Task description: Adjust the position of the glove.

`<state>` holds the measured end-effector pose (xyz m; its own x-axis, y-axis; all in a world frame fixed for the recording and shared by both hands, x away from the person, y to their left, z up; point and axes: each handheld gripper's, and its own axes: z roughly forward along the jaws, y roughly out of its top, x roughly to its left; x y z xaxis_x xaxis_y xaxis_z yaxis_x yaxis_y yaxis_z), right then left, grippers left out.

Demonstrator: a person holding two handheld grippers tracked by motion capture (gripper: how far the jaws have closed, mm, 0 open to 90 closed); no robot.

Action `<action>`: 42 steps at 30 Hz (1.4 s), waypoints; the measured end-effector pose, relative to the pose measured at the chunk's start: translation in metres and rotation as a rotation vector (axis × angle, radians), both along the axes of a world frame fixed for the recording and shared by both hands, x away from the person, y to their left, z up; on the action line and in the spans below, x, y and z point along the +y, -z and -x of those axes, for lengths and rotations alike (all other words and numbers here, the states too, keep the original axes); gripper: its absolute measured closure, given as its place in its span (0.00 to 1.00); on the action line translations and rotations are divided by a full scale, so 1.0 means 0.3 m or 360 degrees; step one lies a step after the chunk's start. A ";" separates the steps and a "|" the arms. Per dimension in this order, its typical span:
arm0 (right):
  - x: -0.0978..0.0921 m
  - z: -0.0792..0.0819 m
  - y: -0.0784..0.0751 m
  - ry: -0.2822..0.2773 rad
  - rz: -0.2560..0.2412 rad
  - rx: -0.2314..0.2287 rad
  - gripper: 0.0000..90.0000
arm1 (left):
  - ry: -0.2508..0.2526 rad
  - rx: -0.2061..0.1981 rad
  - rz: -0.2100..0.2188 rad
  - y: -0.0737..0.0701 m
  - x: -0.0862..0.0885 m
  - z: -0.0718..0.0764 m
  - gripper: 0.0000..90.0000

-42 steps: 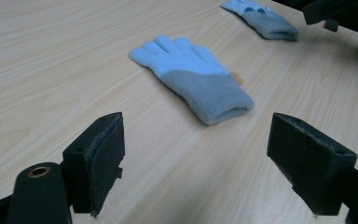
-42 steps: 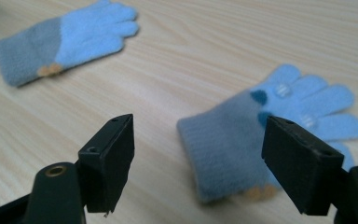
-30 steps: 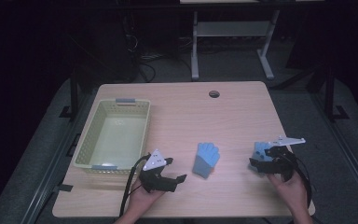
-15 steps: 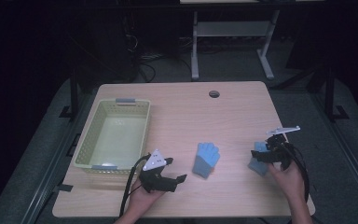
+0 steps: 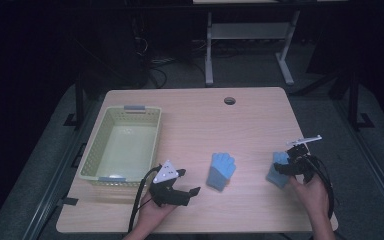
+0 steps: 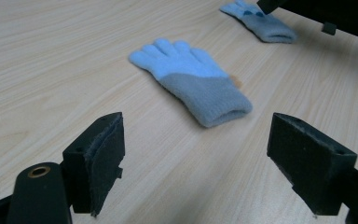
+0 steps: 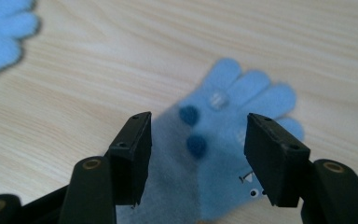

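Observation:
Two blue and grey knit gloves lie flat on the wooden table (image 5: 195, 115). One glove (image 5: 221, 171) (image 6: 192, 80) rests near the middle front, ahead of my open left gripper (image 5: 189, 195) (image 6: 198, 151), which holds nothing. The other glove (image 5: 279, 170) (image 7: 223, 140) (image 6: 260, 22), with dark blue dots and a small face, lies at the right. My right gripper (image 5: 285, 169) (image 7: 196, 158) hovers just over it, jaws open and straddling its grey cuff part. The first glove's fingertips (image 7: 4, 32) show at the upper left of the right gripper view.
A pale green plastic basket (image 5: 92, 165) stands on the left part of the table, with nothing in it. A round cable hole (image 5: 229, 100) sits near the table's far edge. Dark floor and a white table frame (image 5: 245, 35) lie beyond.
My right gripper has tipped down and moved over the right glove, its jaws now either side of it. The left gripper and the middle glove have stayed in place.

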<state>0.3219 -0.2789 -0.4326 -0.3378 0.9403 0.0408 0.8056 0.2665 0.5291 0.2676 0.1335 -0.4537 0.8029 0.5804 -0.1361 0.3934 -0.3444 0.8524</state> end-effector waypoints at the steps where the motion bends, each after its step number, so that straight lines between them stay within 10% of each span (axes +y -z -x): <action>1: 0.001 -0.001 0.007 0.0010 0.0005 0.0013 0.47 | -0.0002 -0.0001 0.0004 0.000 -0.001 0.001 0.21; 6: 0.010 -0.009 0.051 -0.0007 0.0064 0.0129 0.58 | 0.0002 -0.0001 -0.0003 0.000 -0.001 0.001 0.21; 23: 0.006 0.024 0.066 -0.0030 0.0024 0.0021 0.85 | 0.0000 0.0005 0.0002 0.001 -0.005 0.007 0.21; 42: 0.017 0.049 0.050 -0.0041 -0.0001 0.0005 0.90 | 0.0009 -0.0006 0.0008 -0.005 -0.003 0.009 0.21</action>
<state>0.3072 -0.2739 -0.4476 -0.3616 0.9314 0.0427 0.8002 0.2865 0.5269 0.2649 0.1327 -0.4520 0.8065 0.5754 -0.1358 0.3883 -0.3423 0.8556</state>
